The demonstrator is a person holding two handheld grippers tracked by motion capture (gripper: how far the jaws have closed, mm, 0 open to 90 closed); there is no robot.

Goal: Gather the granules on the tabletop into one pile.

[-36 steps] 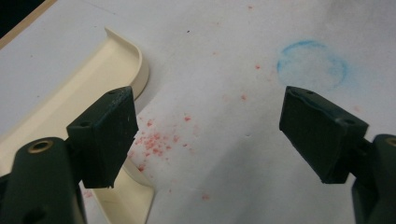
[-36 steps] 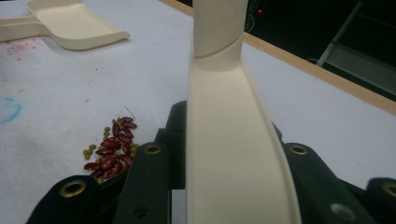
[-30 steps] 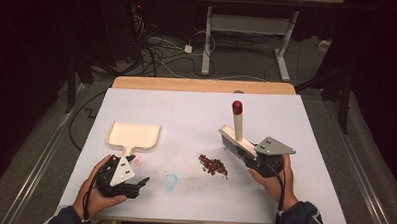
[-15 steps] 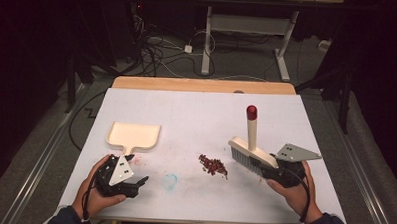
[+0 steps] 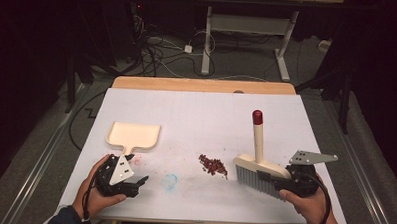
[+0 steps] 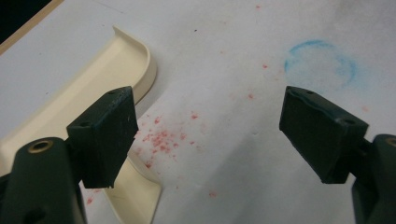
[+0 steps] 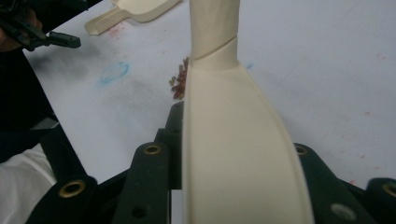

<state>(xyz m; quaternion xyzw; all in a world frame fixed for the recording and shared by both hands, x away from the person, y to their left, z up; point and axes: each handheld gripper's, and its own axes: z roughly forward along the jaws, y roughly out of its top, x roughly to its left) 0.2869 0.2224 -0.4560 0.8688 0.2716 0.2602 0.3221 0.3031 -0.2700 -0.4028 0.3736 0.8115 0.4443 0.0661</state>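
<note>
The right gripper (image 5: 284, 182) is clamped on the brush (image 5: 258, 170) at its cream back, with the handle standing upright and its red tip uppermost. Compared with the view a second ago, the brush is displaced to the right: it then stood just beside the crumbs (image 5: 213, 165), and it now stands apart from them on their right, bristles toward the pile. The pile itself is unchanged in place, near the middle of the table (image 5: 201, 112).

The left gripper (image 5: 134, 182) has not moved. Its jaws stand apart, holding nothing, just near of the dustpan (image 5: 134, 135) handle. The left gripper view shows the dustpan handle (image 6: 135, 191) passing beside one jaw, not between the two.

Judgement: the brush appears drawn back for a leftward sweep. The dustpan lies well left of the crumbs and is not gripped, so it is not yet placed to receive them. Gripping and positioning it is the likely prerequisite.
</note>
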